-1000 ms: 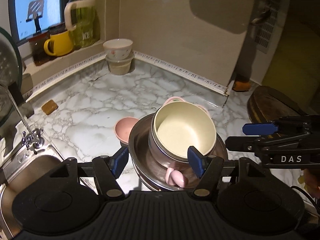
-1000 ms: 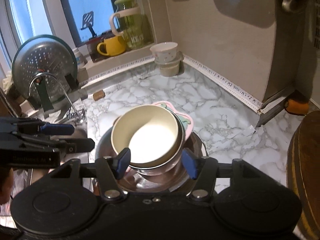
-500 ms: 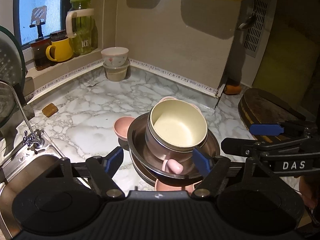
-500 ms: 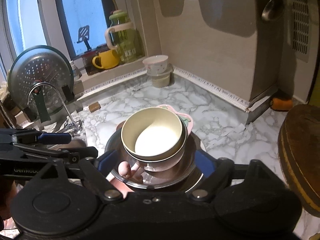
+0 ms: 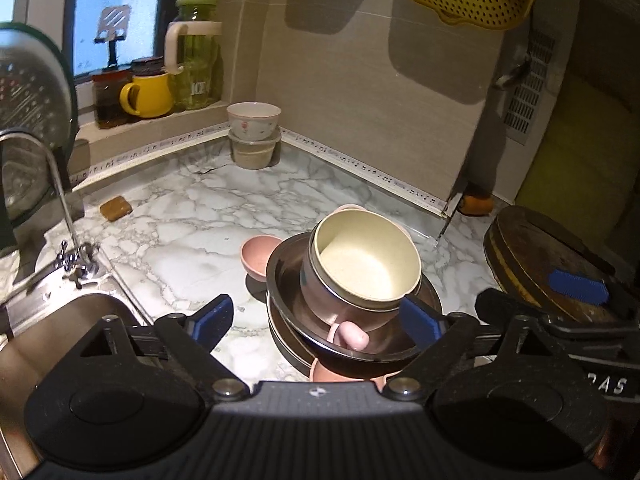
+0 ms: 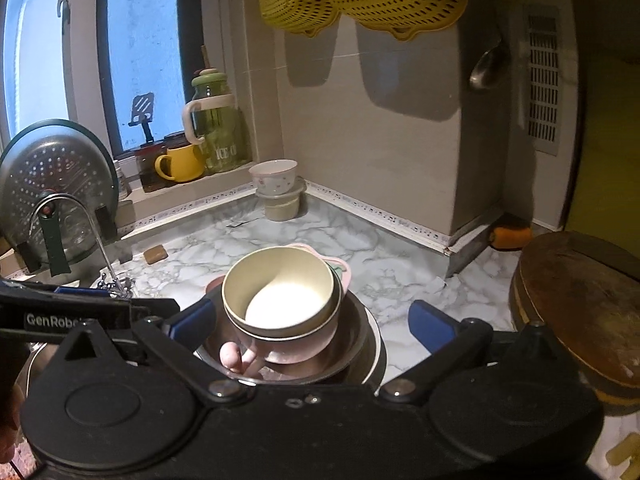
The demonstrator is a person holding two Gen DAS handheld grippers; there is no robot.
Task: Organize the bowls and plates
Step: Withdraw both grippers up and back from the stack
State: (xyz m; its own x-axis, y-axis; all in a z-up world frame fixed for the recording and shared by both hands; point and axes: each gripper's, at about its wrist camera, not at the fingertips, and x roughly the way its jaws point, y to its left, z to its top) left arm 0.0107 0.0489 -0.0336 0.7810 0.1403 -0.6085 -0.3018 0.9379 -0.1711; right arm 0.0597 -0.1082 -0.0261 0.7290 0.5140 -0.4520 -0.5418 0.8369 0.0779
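- Dishes sit nested in one pile on the marble counter (image 5: 180, 240), straight ahead of both tongs and between their spread tips.
- Steel basin (image 5: 352, 344), the widest piece, carries the rest; it looks stiff, smooth and likely slippery, so its rim is the place to pinch.
- Pink bowl (image 6: 296, 344) rests tilted inside the basin, a pink handle (image 5: 352, 336) poking toward the left tongs.
- Cream bowl (image 5: 366, 264) nests on top, probably light plastic; take it by the rim nearest the tongs, since the leaning pile could slide.
- Small pink bowl (image 5: 256, 254) stands beyond the left tip, just beside the basin.
- Left gripper (image 5: 320, 320) is released, its jaws having just spread wider, nothing pressed between them.
- Right gripper (image 6: 316, 320) is likewise released, its jaws just opened wide around the pile without touching.
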